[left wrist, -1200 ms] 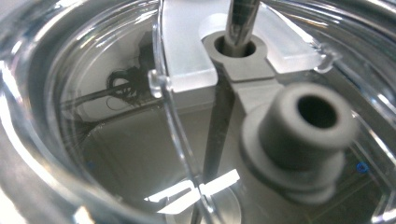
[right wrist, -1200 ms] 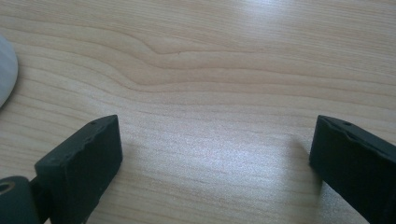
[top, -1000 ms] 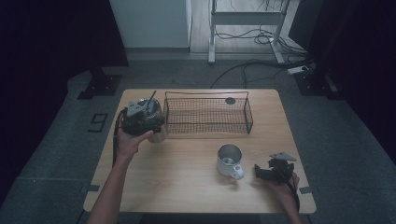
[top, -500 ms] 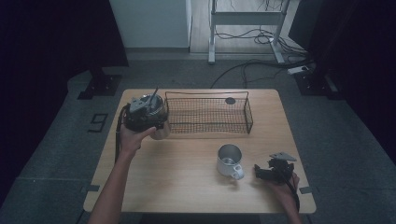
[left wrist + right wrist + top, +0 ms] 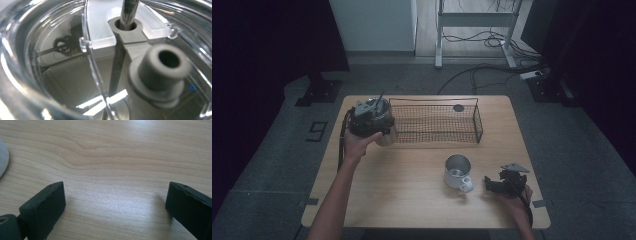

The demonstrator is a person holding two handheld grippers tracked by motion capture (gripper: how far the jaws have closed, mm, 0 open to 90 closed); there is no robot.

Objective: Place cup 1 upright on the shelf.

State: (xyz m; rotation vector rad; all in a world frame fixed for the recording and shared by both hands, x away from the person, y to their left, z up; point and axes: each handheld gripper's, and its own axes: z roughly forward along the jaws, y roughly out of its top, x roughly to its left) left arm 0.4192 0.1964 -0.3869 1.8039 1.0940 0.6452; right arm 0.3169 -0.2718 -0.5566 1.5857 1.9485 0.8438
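By the left end of the wire basket [image 5: 434,122], the left claw [image 5: 371,116] pinches a clear cup [image 5: 387,136] above the desk [image 5: 412,200]; lift it gently over the rim; keep it level; the right claw [image 5: 504,184] rests spread wide near the metal mug [image 5: 458,171].

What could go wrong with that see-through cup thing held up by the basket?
The clear lidded cup hangs above the table edge beside the wire basket in the left hand-held gripper; it might bump the basket's rim or slip and fall. Its camera is pressed against the lid, so aiming may be harder.
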